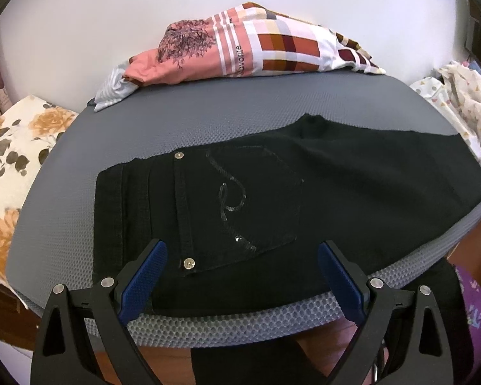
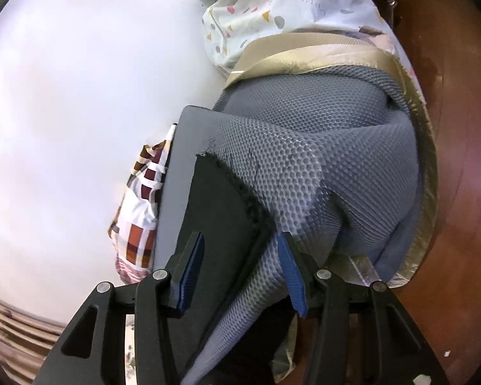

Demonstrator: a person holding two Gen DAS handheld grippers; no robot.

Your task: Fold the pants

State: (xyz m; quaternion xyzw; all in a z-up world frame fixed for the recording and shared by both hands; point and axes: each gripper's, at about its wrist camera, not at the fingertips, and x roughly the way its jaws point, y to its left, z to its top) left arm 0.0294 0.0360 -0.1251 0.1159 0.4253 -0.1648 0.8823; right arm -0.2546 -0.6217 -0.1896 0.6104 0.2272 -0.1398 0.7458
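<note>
Black pants [image 1: 272, 192] lie flat on the grey mesh mat [image 1: 144, 128], waistband to the left, legs running right, and a back pocket with a sequin swirl facing up. My left gripper [image 1: 242, 264] hovers open over the near edge of the seat, with nothing between its blue pads [image 1: 144, 276]. In the right wrist view the picture is rolled. The frayed hem end of the pants [image 2: 221, 215] lies on the mat [image 2: 320, 166] near its corner. My right gripper [image 2: 240, 266] is open just above that hem, pads apart and not pressing on the cloth.
A pile of pink and plaid cloth [image 1: 240, 45] sits at the mat's far edge against a white wall. A floral pillow [image 1: 19, 160] lies left, and white patterned fabric [image 1: 461, 106] right. A person's purple garment [image 1: 477, 308] is at the near right. Wooden floor [image 2: 458, 192] lies beyond the mat's corner.
</note>
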